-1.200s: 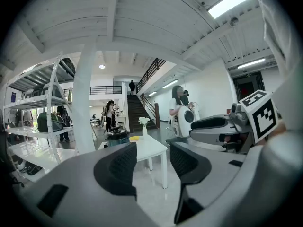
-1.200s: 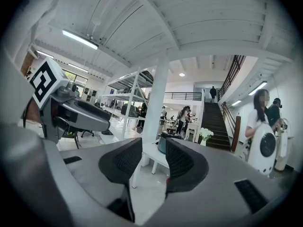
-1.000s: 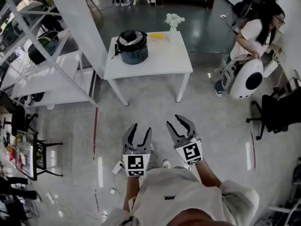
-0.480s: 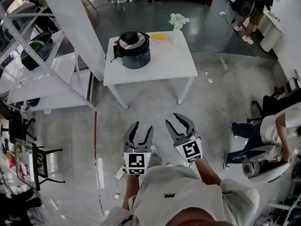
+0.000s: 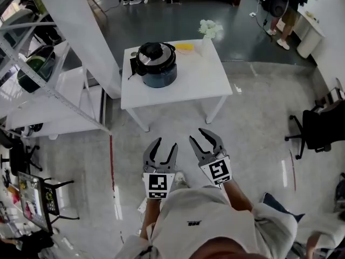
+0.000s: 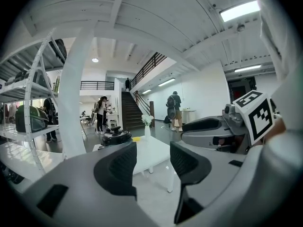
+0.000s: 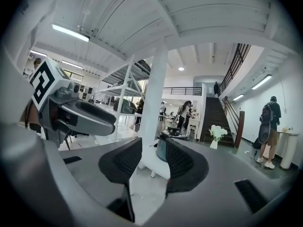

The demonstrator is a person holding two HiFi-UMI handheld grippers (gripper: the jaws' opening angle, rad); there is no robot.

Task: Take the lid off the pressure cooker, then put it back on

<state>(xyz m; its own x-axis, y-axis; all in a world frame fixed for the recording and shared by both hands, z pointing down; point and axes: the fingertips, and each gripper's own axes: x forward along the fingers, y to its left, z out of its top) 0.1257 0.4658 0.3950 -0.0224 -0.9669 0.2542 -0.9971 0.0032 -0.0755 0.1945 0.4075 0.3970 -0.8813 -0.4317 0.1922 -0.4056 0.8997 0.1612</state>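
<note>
Right now the pressure cooker [image 5: 159,75] sits on the white table [image 5: 200,81], lid [image 5: 154,53] on, well apart from both hands, so the left gripper [image 5: 164,145] and right gripper [image 5: 204,140] hold nothing, jaws a little apart, ready for later

Dark blue-grey pressure cooker [image 5: 157,75], black lid [image 5: 154,54], white table [image 5: 200,83]

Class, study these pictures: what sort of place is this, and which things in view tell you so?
Probably an open-plan lab or workshop hall, not a home kitchen: polished grey concrete floor, tall white metal shelving, black wheeled office chair.
</note>
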